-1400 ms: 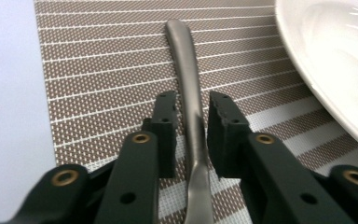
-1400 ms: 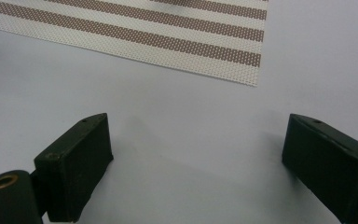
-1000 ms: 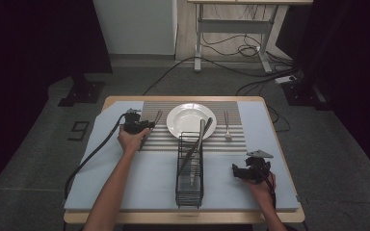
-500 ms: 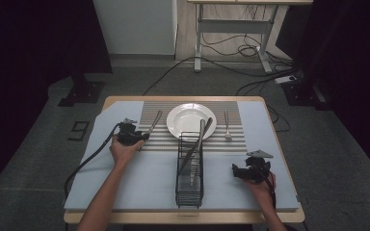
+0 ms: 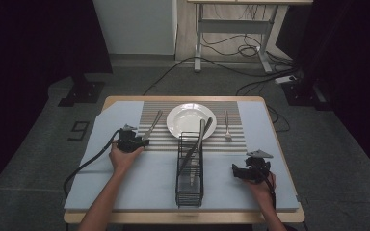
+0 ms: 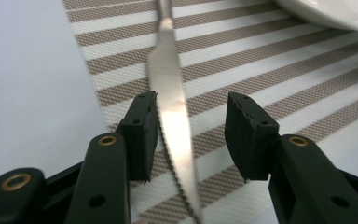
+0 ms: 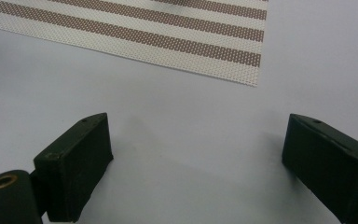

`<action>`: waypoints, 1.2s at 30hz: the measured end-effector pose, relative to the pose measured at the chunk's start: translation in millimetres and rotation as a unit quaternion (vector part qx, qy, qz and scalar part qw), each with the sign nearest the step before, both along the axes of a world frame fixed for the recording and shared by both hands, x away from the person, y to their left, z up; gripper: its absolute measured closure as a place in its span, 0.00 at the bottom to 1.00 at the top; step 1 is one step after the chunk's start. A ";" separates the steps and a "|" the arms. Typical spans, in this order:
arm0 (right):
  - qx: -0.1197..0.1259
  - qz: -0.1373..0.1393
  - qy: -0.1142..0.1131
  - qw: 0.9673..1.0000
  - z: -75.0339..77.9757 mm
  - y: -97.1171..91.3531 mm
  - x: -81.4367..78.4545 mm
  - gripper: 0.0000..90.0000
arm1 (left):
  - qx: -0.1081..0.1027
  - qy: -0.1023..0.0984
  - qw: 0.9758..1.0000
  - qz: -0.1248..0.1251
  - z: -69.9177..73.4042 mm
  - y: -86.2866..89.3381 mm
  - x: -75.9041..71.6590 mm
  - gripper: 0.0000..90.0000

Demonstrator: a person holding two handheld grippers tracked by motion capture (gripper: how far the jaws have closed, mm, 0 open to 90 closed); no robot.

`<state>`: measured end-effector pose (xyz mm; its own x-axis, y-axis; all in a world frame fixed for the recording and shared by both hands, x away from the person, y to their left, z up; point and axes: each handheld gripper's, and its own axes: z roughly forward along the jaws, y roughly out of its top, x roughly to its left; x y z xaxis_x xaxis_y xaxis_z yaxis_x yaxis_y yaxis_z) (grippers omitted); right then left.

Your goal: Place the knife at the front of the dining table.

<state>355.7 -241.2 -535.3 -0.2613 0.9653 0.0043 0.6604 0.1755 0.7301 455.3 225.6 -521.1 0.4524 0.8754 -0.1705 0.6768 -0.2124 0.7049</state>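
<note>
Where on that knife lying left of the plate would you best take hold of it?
Probably the handle. The knife lies flat on the striped placemat, serrated blade nearest the left tongs. Come straight down from above, pinching across its narrow width; its flatness leaves only the thin edges.

Brown-and-white striped placemat (image 5: 231, 140), white plate (image 5: 185, 120)

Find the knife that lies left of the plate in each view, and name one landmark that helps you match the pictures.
High view: knife left of centre, slanting on the striped placemat beside the plate.
Left gripper view: knife at centre, blade running bottom to top over the stripes.
Right gripper view: placemat corner at top, blue cover below.
Shared landmark: the striped placemat.
</note>
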 end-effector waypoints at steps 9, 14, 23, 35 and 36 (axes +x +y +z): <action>0.000 0.000 0.000 1.000 0.1 0.1 0.0 0.09 | -0.018 -0.001 1.000 -0.005 -2.0 -4.8 -1.9 0.64; 0.000 -0.001 0.000 1.000 0.1 0.1 0.0 0.09 | -0.028 -0.003 1.000 -0.006 -3.2 -6.8 -1.3 0.64; 0.001 0.000 0.000 1.000 0.1 0.0 0.0 0.09 | -0.044 0.001 0.999 -0.009 -4.3 -8.4 1.0 0.64; 0.001 0.000 0.000 1.000 0.1 -0.1 -0.1 0.09 | -0.051 0.002 0.999 -0.010 -4.5 -8.0 2.9 0.62; 0.001 0.000 0.000 1.000 0.1 -0.1 -0.1 0.09 | -0.050 0.002 0.999 -0.010 -4.5 -7.8 2.9 0.63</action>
<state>355.7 -241.2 -535.2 -0.2607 0.9654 0.0058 0.6607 0.1740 0.7302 458.3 217.8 -525.6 0.4685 0.8449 -0.2582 0.6762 -0.1549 0.7202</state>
